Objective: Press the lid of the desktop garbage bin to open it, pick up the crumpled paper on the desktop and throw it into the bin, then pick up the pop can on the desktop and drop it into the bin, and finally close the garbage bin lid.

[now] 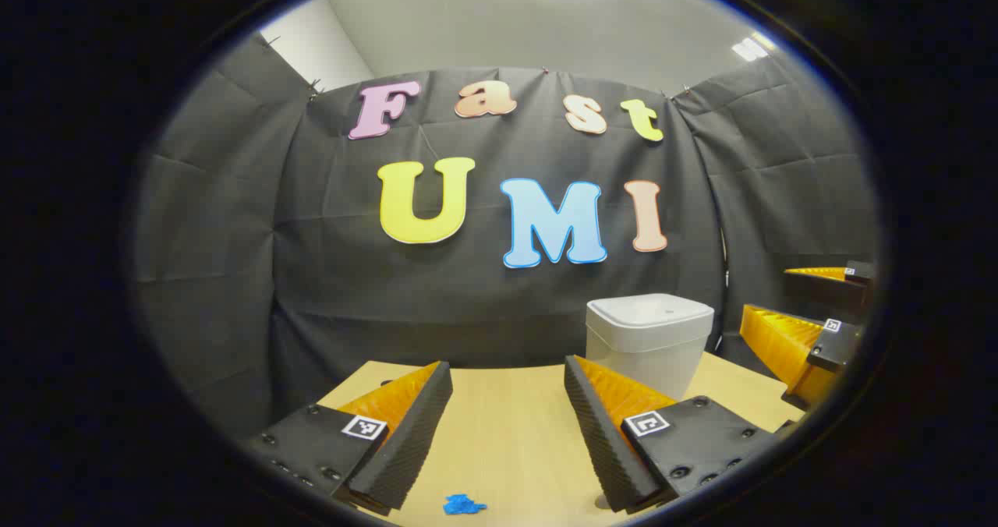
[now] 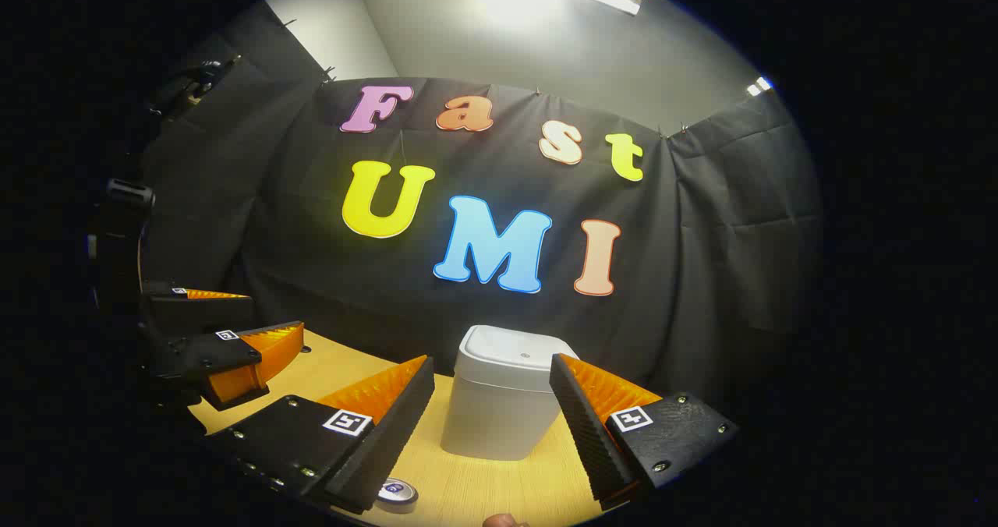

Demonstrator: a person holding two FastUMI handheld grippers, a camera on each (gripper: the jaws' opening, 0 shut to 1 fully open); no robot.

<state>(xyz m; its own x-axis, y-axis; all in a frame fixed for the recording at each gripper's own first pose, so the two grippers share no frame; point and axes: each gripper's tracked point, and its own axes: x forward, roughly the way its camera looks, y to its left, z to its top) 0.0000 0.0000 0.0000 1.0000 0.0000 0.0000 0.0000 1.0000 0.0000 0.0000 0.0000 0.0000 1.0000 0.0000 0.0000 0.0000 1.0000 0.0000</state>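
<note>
Both tongs, left [image 1: 507, 426] and right [image 2: 491, 426], gape wide and empty. The white bin [image 2: 503, 402] stands shut ahead of the right tongs; a pop can [image 2: 396, 493] sits nearer than the bin. An off-centre press could shove the light bin back.

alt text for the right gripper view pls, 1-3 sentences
The right gripper is open above a wooden table, aimed at a white desktop bin with its lid closed. A pop can stands by its near finger, and the left gripper shows at the left edge.
</note>
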